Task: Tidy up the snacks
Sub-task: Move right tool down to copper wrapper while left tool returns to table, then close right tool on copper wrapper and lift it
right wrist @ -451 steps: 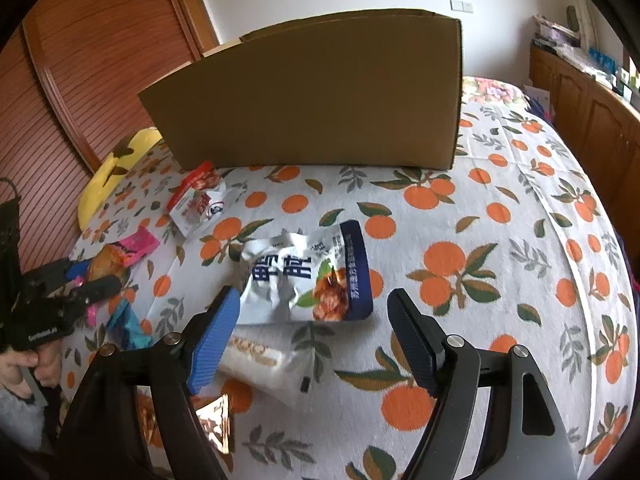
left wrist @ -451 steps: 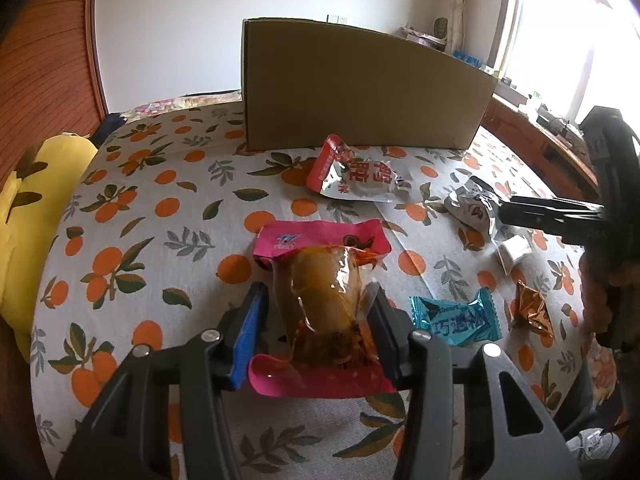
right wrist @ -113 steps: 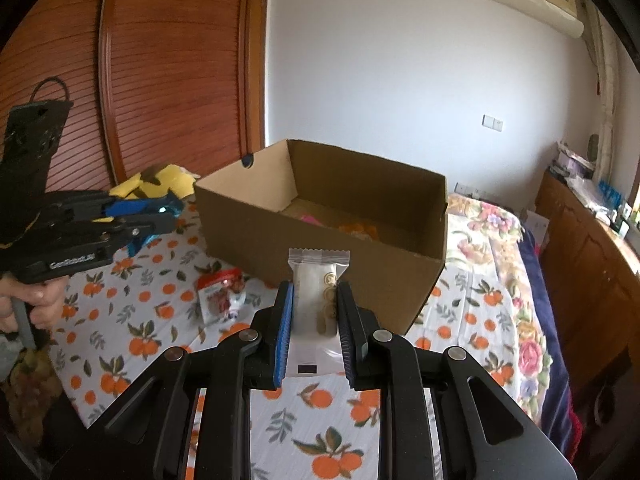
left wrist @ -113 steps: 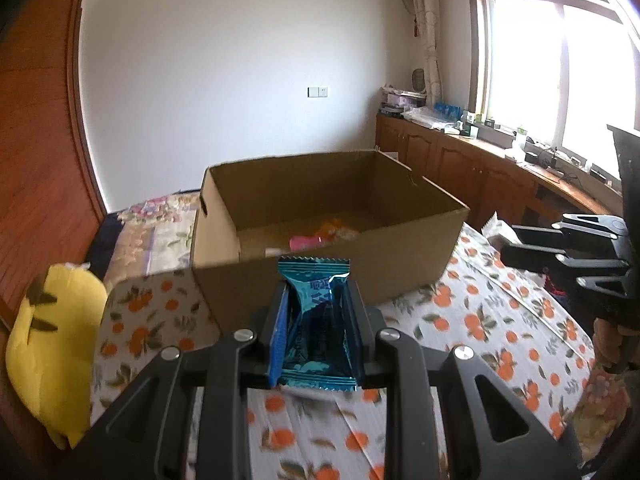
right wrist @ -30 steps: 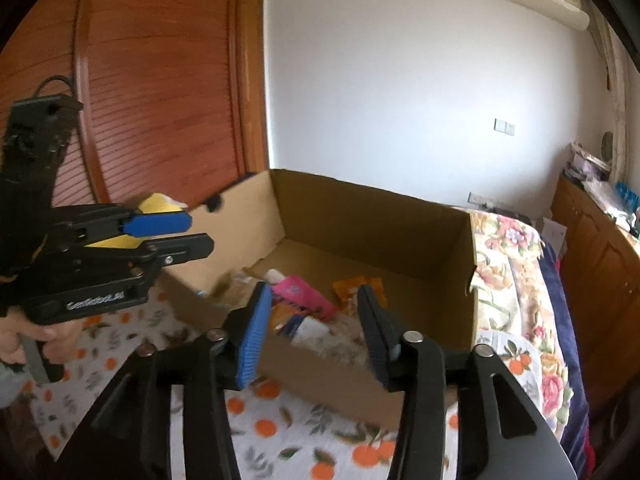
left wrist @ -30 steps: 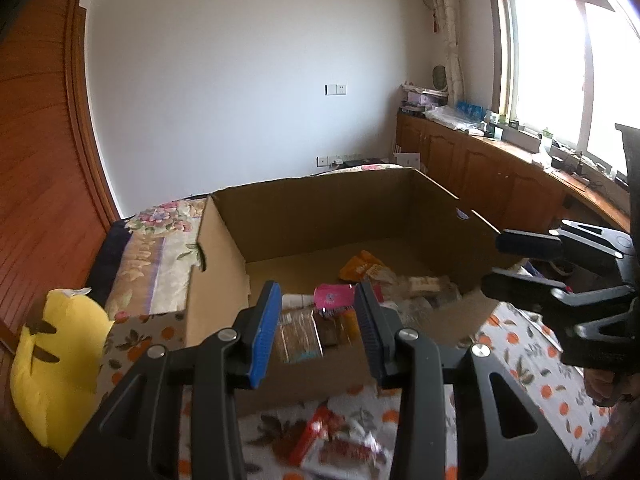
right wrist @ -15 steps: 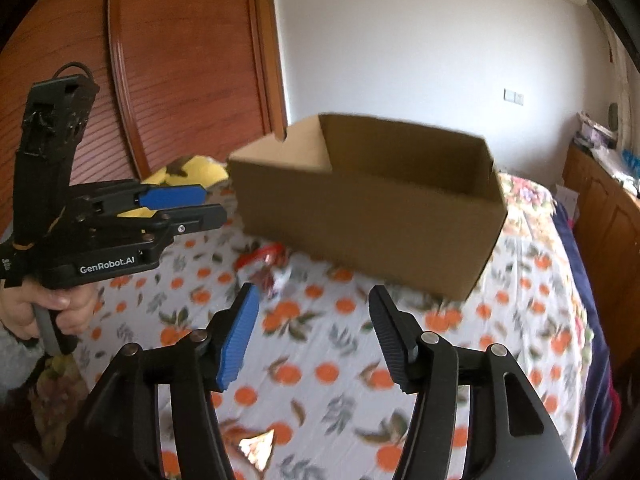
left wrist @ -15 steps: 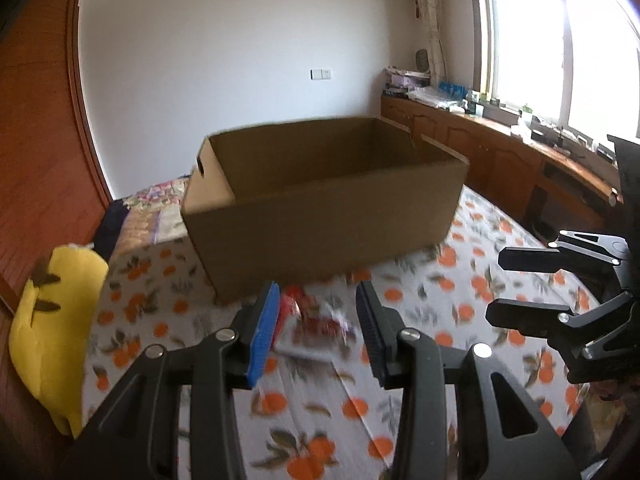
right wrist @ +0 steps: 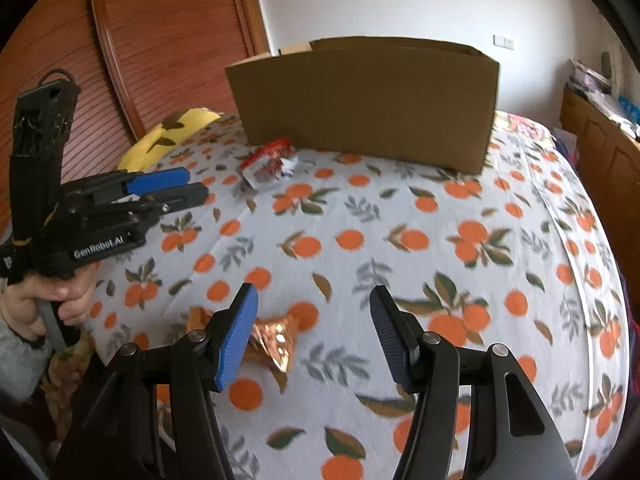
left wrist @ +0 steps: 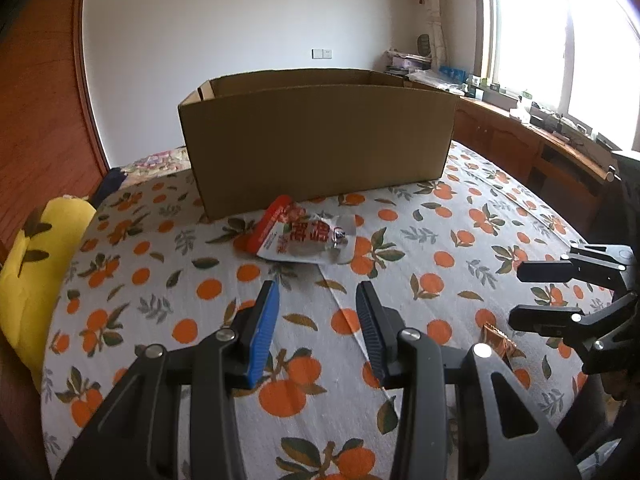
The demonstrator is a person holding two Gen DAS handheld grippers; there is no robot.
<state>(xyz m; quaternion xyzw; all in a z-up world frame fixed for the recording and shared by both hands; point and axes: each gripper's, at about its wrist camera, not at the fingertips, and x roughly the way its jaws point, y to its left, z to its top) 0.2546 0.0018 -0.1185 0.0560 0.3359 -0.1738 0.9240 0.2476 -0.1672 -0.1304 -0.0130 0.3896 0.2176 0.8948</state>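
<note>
My left gripper (left wrist: 318, 312) hovers low over the orange-print bedspread (left wrist: 400, 216), open with nothing between its fingers. Ahead of it lies a red and white snack packet (left wrist: 304, 238), just in front of the cardboard box (left wrist: 320, 144). The box's near wall hides what is inside. My right gripper (right wrist: 314, 320) is open and empty above the cover. A crinkled gold candy wrapper (right wrist: 272, 336) lies under its left finger, apart from the pads. The same gold wrapper (left wrist: 498, 342) and the right gripper (left wrist: 560, 292) show at the right of the left wrist view.
A yellow plush toy (left wrist: 32, 264) lies at the bed's left edge beside a wooden sliding door (right wrist: 168, 40). A hand (right wrist: 60, 300) holds the left gripper (right wrist: 160, 188). Wooden cabinets (left wrist: 540, 148) run under the window on the right.
Both grippers have drawn back from over the open box and sunk toward the bedspread. The box's contents have gone out of sight behind its near wall. The right jaws stand wider.
</note>
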